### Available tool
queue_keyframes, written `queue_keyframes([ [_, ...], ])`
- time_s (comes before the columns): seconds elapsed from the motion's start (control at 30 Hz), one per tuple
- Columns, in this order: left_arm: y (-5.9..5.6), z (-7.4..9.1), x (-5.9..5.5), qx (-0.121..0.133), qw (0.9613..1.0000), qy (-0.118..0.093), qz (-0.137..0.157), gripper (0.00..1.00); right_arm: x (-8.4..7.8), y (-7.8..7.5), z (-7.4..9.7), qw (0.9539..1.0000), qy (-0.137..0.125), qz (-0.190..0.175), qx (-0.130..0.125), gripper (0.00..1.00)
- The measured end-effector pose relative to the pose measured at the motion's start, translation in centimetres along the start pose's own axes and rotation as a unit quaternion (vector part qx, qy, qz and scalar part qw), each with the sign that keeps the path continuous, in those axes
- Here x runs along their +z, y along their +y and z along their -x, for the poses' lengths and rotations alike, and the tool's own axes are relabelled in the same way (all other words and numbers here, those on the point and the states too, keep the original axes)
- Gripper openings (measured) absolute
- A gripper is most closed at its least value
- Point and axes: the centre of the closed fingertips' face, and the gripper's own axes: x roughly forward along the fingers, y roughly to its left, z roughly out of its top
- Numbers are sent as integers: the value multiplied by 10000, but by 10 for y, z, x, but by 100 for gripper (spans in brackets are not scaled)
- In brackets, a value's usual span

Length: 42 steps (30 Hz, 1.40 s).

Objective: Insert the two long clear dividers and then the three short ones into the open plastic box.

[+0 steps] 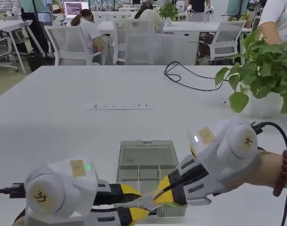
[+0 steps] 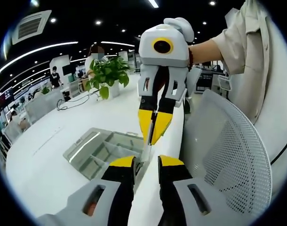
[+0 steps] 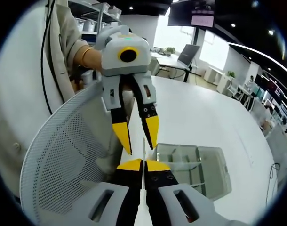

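Two tools in play: left gripper (image 2: 147, 161) and right gripper (image 3: 143, 165), brought tip to tip just on the near side of the box (image 1: 119, 176).
Right gripper: pinched fully together on one thin clear divider (image 3: 143, 147), gripped by its end and held edge-on.
Left gripper: stood parted, one jaw to either side of the divider's free end. Not closed on it. Touching or just clear of it, could not be told.
Divider: carried in the air between the two grippers, above the near edge of the box and not yet down in it. Long or short, could not be judged from these angles.
Box: sat open on the white table (image 1: 63, 122), with its lid (image 1: 148, 151) laid back flat on the far side.
Inside the box: split by clear walls into several cells, with a row of small cells seen along the near part. Exact count of seated pieces could not be made out.
Done so far: judged well along, with some dividers apparently in place.
Left to do: at least the held divider to be lined up with its slots and pressed home. Any further pieces unknown.
Risk: thin clear piece likely to flex or slip if seated at a tilt.
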Motion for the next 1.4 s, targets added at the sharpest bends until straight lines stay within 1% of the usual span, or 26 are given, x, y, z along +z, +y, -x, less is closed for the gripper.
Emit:
queue_keyframes([
  [0.07,3,1,-1,54,10000,-24,65,20,0,-5,1,9999,5,-49,-92,2],
  [0.1,5,2,-1,103,9998,-49,158,22,-1,-8,3,9998,-2,-97,-146,2],
  [0.2,11,4,-1,260,9992,-126,282,24,-3,-16,5,9995,32,-176,-265,2],
  [0.23,13,4,-1,315,9987,-175,372,26,-6,-20,5,9992,68,-194,-345,2],
  [0.3,15,5,-1,351,9980,-248,467,27,-10,-24,5,9989,149,-211,-385,2],
  [0.33,15,6,1,378,9970,-339,577,27,-13,-26,5,9986,187,-240,-428,2],
  [0.37,17,6,1,410,9964,-375,645,28,-15,-28,5,9984,229,-236,-461,2],
  [0.4,18,7,1,442,9963,-371,636,29,-18,-30,5,9982,293,-229,-475,2],
  [0.43,18,7,1,458,9962,-377,639,30,-19,-33,5,9979,292,-259,-510,2],
  [0.63,25,9,-1,602,9935,-462,846,35,-30,-47,3,9956,429,-442,-707,2],
  [0.73,30,9,-2,689,9923,-495,899,39,-34,-54,3,9947,464,-522,-759,2],
  [0.83,33,10,-4,752,9913,-508,952,41,-37,-59,2,9938,509,-551,-816,2],
  [1.03,38,9,-5,840,9899,-522,1018,47,-43,-71,0,9917,580,-682,-924,2],
  [1.3,41,7,-7,888,9886,-531,1096,55,-52,-79,-3,9899,710,-770,-958,3],
  [1.4,43,7,-9,905,9883,-508,1115,57,-52,-80,-5,9898,676,-848,-921,3],
])
